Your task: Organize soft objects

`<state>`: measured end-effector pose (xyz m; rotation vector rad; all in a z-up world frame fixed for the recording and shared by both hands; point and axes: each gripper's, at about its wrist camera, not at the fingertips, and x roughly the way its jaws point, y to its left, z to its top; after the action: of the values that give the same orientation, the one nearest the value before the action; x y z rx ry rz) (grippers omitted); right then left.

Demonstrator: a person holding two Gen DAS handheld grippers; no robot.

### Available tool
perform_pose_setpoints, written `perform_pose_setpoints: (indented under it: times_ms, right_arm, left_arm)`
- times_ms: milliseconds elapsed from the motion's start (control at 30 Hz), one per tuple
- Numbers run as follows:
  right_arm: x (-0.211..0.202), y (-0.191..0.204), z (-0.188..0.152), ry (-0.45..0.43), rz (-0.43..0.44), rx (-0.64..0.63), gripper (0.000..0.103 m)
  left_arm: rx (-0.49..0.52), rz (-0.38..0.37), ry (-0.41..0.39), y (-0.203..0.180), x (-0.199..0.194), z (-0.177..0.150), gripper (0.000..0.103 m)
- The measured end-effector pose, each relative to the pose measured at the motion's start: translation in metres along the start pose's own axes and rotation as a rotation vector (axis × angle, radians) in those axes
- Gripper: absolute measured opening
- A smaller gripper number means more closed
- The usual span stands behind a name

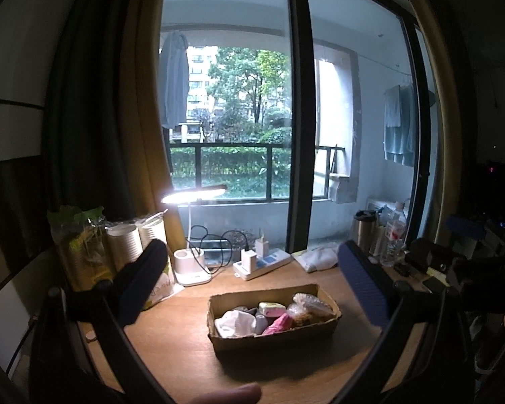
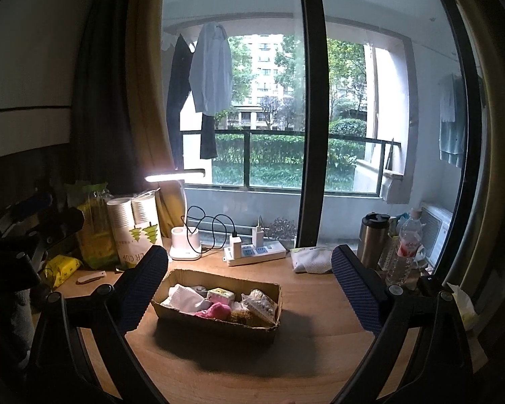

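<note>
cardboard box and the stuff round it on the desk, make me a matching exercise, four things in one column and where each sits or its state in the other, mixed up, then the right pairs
Things
1. cardboard box
2. desk lamp
3. power strip
4. steel tumbler

Places or states
A. switched on, its head glowing over the back of the desk
B. at the back right, beside a water bottle
C. in the middle of the desk, holding a white cloth, a pink item and small packets
D. by the window, with two white chargers plugged in

Pairs: 1-C, 2-A, 3-D, 4-B
</note>
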<state>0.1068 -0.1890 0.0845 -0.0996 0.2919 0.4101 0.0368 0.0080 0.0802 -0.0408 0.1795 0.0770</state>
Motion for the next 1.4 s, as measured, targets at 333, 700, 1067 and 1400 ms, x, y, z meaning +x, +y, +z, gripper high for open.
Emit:
perform_pose_setpoints:
  times_ms: [333,700,1067,1400]
  right_arm:
    - [0.0016,0.0049,-0.0010,0.005,0.007,-0.010,0.099]
    - [0.0022,0.0050,-0.0010,0.011,0.004,-0.010,0.099]
    - [0.0062,0.0003,-0.0041,0.027,-0.001,-0.007,0.099]
    - [0.0083,-0.0024,-0.0057,0.032,0.000,0.001,0.099]
  left_arm:
    - [0.000,-0.016,0.006,-0.0027,-0.0019,-0.0010,0.102]
    - [-0.005,-0.011,0.006,-0.0016,-0.0018,-0.0009,0.102]
    - [0.006,-0.009,0.010,0.0002,-0.0009,-0.0008,0.102]
    - [0.029,-0.014,0.009,-0.0023,0.0002,-0.0018,0.102]
